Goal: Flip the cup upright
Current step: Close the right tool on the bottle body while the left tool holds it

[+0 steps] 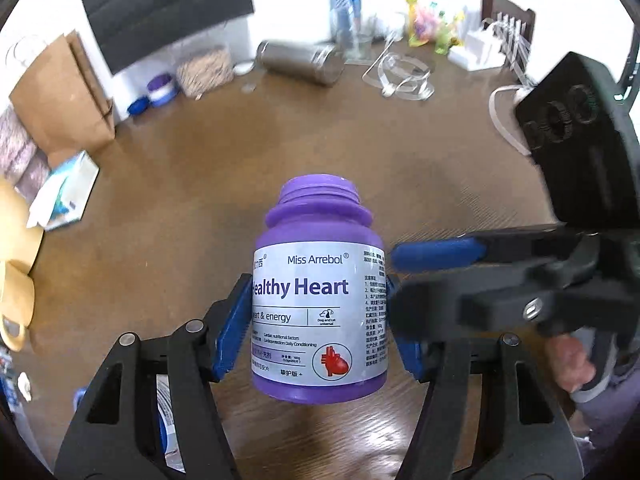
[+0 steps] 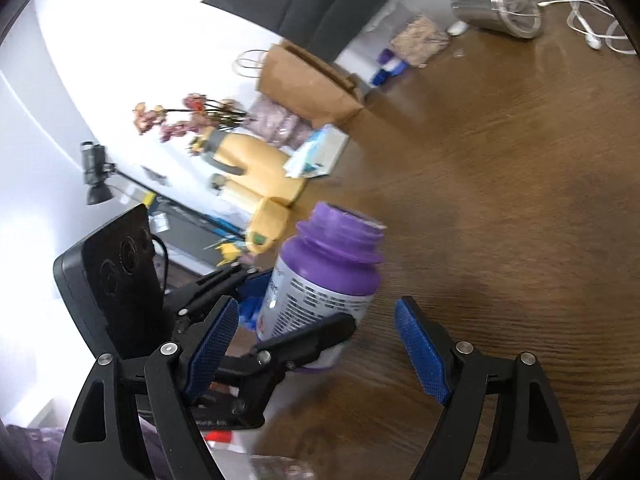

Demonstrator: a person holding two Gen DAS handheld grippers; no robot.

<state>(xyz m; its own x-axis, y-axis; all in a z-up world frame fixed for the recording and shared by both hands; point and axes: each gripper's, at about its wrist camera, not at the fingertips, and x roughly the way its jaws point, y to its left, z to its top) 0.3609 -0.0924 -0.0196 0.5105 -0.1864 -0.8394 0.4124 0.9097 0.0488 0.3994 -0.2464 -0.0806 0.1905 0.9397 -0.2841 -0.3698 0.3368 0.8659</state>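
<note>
A steel cup [image 1: 300,62] lies on its side at the far end of the wooden table [image 1: 168,184]; the right wrist view shows the cup [image 2: 500,12] at top right. My left gripper [image 1: 318,332] is shut on a purple capless "Healthy Heart" bottle [image 1: 320,304], held upright above the table. My right gripper [image 2: 318,348] is open with nothing between its fingers, close beside the bottle [image 2: 320,280]. One of its blue fingertips [image 1: 436,254] nearly touches the bottle's right side. Both grippers are far from the cup.
A brown paper bag [image 1: 64,92], a tissue pack [image 1: 68,192] and yellow items [image 2: 260,176] line the left side. White cables [image 1: 400,76], a clear glass [image 1: 362,46] and jars [image 1: 162,88] sit near the cup. A hand [image 1: 572,364] holds the right gripper.
</note>
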